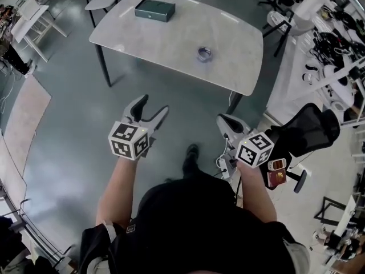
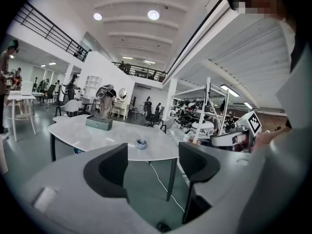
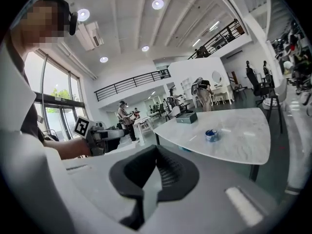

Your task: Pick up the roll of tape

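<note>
Bluish and small, the roll of tape (image 1: 205, 53) lies flat on the white, marble-patterned desk (image 1: 171, 39), toward the desk's near right part and with bare top all around it. We see a dark grey-green box (image 1: 154, 9) on the same desk at its far edge, well apart from the tape. A thin cable (image 1: 231, 103) hangs from the desk's near right corner down to the grey floor (image 1: 68, 130).

Short of the desk, over the floor, we hold both tools out in front of us, each well apart from the tape and touching nothing. Our left tool (image 1: 154, 104) is released: in the left gripper view its two dark pads stand wide apart, with only the desk, the tape and the floor showing far off through the gap. Our right tool (image 1: 223, 120) is clenched: in the right gripper view its ribbed pads meet, with nothing caught between them. Each tool carries its cube of square markers just above our hand.

One shoe (image 1: 192, 151) shows on the floor between our arms, and a black office chair (image 1: 311, 127) stands just beside the right tool.
</note>
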Demonstrator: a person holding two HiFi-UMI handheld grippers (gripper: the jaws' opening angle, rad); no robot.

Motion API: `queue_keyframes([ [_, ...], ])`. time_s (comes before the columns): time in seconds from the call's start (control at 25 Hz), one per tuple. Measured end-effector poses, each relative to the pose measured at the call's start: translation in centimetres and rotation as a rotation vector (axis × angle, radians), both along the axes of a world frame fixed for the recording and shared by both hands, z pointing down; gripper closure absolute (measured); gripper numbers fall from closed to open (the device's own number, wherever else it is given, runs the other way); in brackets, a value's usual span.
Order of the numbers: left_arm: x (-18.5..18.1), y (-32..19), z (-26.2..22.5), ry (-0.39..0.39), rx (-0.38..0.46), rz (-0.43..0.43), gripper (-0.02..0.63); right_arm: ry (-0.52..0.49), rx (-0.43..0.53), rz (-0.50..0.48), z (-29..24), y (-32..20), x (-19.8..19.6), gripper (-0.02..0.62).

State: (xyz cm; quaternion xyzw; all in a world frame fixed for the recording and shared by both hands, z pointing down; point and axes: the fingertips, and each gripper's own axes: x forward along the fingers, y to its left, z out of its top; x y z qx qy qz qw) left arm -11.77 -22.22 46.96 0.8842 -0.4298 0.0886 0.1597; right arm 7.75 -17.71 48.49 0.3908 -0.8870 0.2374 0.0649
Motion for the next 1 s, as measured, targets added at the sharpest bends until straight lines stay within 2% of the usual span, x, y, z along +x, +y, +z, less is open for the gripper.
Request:
queue_keyframes([
  [0.16,2.8,-5.6,-0.9,0.006,0.002,-0.028,0.291,-0.014,0.005,-0.018,-0.4,-6.3,3.0,0.592],
  [0.28,3.7,-8.7,-1.1,0.031,-0.004,-0.055,0.291,-0.006,0.017,-0.032,-1.0,-10.3,4.7,0.592],
  [0.4,4.0,-11.2,0.2,0.023,-0.036,-0.047,0.291,0.017,0.015,-0.028,-1.0,-13.9,5.1,0.592],
  [0.56,2.8,-14.9,1.7,0.021,-0.07,-0.023,0.291,0.014,0.009,-0.005,-0.9,-17.2,3.8,0.592],
  [0.68,2.4,-17.4,1.2,0.022,-0.061,0.016,0.291,0.007,-0.013,0.019,-0.7,-19.5,2.4,0.592],
  [0.84,1.2,-20.0,0.9,0.023,-0.049,0.07,0.291,0.012,-0.037,0.009,-0.4,-22.2,-1.3,0.592],
  [1.0,0.9,-22.1,1.5,-0.012,-0.049,0.142,0.291,-0.013,-0.038,0.001,-0.3,-23.8,-4.7,0.592],
])
